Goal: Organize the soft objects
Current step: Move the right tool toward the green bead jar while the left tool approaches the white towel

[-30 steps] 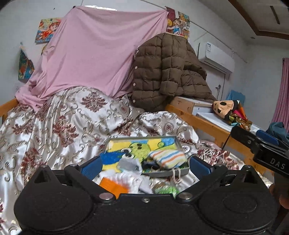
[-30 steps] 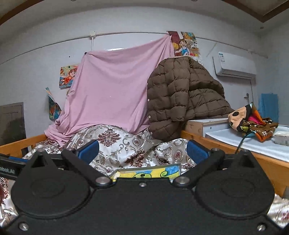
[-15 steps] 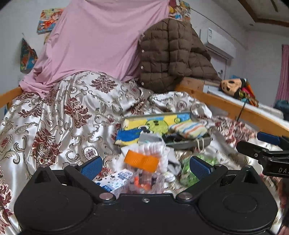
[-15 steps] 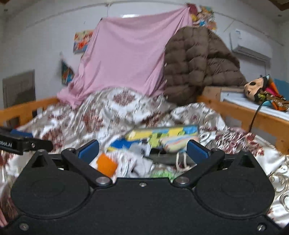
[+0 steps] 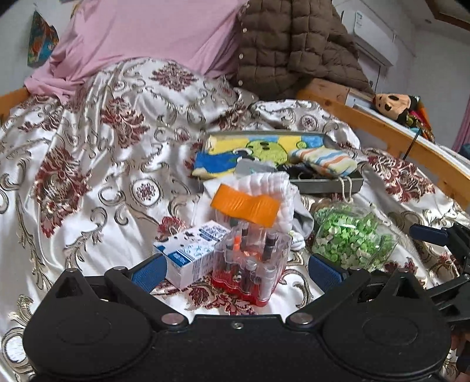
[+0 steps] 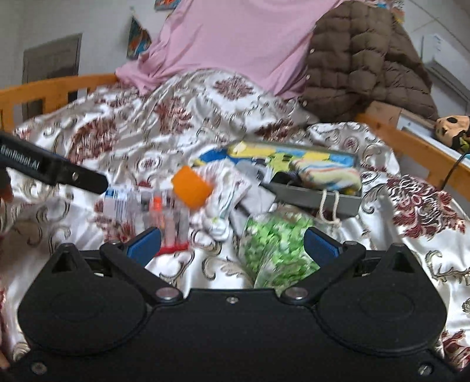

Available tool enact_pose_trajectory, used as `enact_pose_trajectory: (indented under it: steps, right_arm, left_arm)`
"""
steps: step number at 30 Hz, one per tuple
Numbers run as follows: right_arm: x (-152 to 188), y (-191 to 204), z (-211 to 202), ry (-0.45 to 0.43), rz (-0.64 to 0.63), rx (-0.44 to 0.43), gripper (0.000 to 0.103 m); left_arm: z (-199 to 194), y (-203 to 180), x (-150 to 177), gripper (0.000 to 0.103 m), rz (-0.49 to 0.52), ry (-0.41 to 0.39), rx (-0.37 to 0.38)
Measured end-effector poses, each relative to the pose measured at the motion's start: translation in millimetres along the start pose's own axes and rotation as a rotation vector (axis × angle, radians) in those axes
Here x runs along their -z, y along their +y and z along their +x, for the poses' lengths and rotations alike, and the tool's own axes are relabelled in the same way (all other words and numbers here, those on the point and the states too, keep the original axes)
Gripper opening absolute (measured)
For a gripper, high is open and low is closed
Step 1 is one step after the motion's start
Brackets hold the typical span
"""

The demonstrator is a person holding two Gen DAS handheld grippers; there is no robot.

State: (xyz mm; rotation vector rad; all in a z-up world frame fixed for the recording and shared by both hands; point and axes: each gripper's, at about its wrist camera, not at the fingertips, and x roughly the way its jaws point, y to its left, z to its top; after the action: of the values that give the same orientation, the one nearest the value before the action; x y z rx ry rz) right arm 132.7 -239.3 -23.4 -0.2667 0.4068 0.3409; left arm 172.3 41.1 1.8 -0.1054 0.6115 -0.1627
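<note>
- Jaws are spreading wide on both my left gripper (image 5: 235, 271) and right gripper (image 6: 232, 245), gripping nothing.
- Soft socks (image 5: 273, 188) are lying by the grey tray (image 5: 329, 185) on the bed, awaiting sorting.

Bedroom: white walls (image 6: 73, 17) with colourful pictures (image 5: 41, 47); wooden bed frame (image 6: 53, 88) under a cream-and-maroon damask cover (image 5: 102, 141); pink sheet (image 5: 152, 32) draped at the head (brown quilted jacket (image 5: 296, 44) beside it); wall-mounted air conditioner (image 5: 373, 38); even, diffuse light.
</note>
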Motion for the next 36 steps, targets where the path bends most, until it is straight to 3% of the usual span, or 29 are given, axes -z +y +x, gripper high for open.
enact_pose_trajectory:
  steps: [9, 25, 36]
  right_arm:
    - [11, 17, 22, 0.071, -0.093, -0.030, 0.102]
    - [8, 14, 49, 0.011, -0.087, 0.021, 0.102]
    - [8, 9, 62, -0.046, -0.023, 0.076, 0.102]
  left_arm:
    - [22, -4, 6, 0.102, 0.094, 0.059, 0.011]
    - [40, -2, -1, 0.102, 0.118, 0.021, 0.016]
    - [66, 3, -12, 0.102, 0.141, -0.055, 0.047]
